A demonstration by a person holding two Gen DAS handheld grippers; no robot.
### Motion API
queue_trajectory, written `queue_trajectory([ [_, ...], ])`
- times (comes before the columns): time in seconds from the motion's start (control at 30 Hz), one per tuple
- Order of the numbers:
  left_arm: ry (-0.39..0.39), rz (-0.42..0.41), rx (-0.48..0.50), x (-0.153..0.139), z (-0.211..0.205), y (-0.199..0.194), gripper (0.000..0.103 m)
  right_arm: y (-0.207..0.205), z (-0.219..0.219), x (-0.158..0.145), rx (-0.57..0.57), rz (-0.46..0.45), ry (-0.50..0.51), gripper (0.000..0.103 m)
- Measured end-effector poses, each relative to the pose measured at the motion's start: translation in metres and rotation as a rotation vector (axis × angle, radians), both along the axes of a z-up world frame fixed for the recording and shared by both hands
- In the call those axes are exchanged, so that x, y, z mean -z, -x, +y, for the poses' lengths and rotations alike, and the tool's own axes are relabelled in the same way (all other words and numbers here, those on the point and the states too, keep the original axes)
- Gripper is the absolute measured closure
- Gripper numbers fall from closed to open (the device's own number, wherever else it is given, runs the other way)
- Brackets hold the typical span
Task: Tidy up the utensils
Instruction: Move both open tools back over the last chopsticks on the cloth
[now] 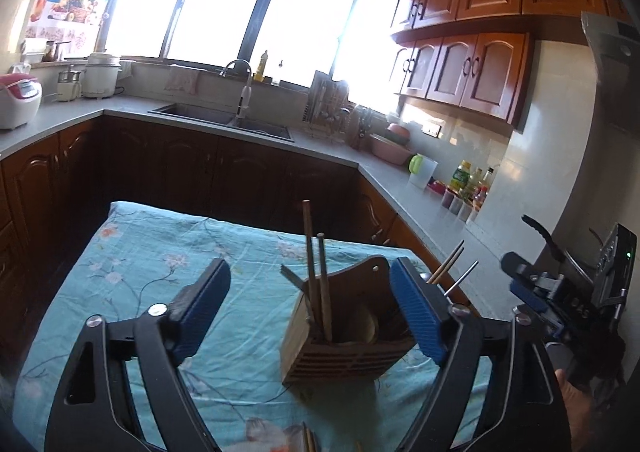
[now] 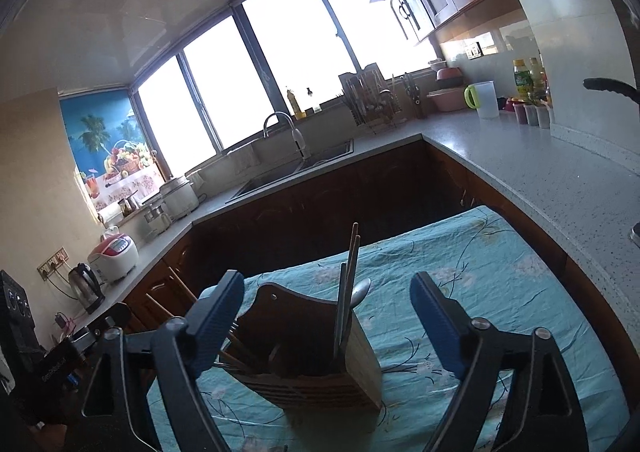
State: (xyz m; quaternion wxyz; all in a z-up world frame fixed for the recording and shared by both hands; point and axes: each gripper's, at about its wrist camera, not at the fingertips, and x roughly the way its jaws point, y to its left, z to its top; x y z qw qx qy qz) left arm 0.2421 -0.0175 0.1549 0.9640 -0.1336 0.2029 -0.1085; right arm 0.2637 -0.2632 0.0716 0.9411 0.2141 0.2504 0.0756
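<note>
One wooden utensil holder [image 1: 344, 336] stands upright on the table, on a turquoise flowered cloth [image 1: 160, 252]. In the left wrist view two long chopsticks [image 1: 316, 272] rise from its near-left compartment, with a flat grey utensil handle [image 1: 292, 278] leaning beside them. Behind the left gripper's right finger three more stick-like handles [image 1: 452, 264] poke up, two wooden and one metallic. The right wrist view shows one spoon [image 2: 360, 290] with its bowl upward among the sticks in the holder's right compartment; the contents deeper inside are too dark to count.

The left gripper [image 1: 316, 316] has its two blue-padded fingers spread wide, nothing between the pads; the holder sits just ahead, nearer the right finger. The right gripper [image 2: 328, 316] is likewise spread wide and empty, the holder lying ahead between its fingers without touching the pads.

On the counter stand one white cup with a green handle [image 2: 486, 100], and two rice cookers [image 1: 18, 100]. A yellow-capped bottle [image 2: 523, 78] carries a green label, unreadable. Faint lettering on the other gripper's body at the lower left of the right wrist view cannot be read.
</note>
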Motion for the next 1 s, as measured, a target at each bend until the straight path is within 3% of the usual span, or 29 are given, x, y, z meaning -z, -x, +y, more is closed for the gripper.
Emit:
queue_trajectory([
  [0.07,0.006,0.002,-0.004,0.002,0.008,0.010,0.017,0.011,-0.003,-0.004,0.015,-0.023,-0.007,0.002],
  [0.4,-0.016,0.071,-0.029,0.027,0.029,0.052,0.014,0.063,-0.002,0.006,0.019,-0.012,-0.013,0.001],
  [1.0,-0.097,0.273,-0.003,0.106,0.021,0.102,0.014,0.140,0.012,0.062,-0.016,0.136,0.020,0.001],
])
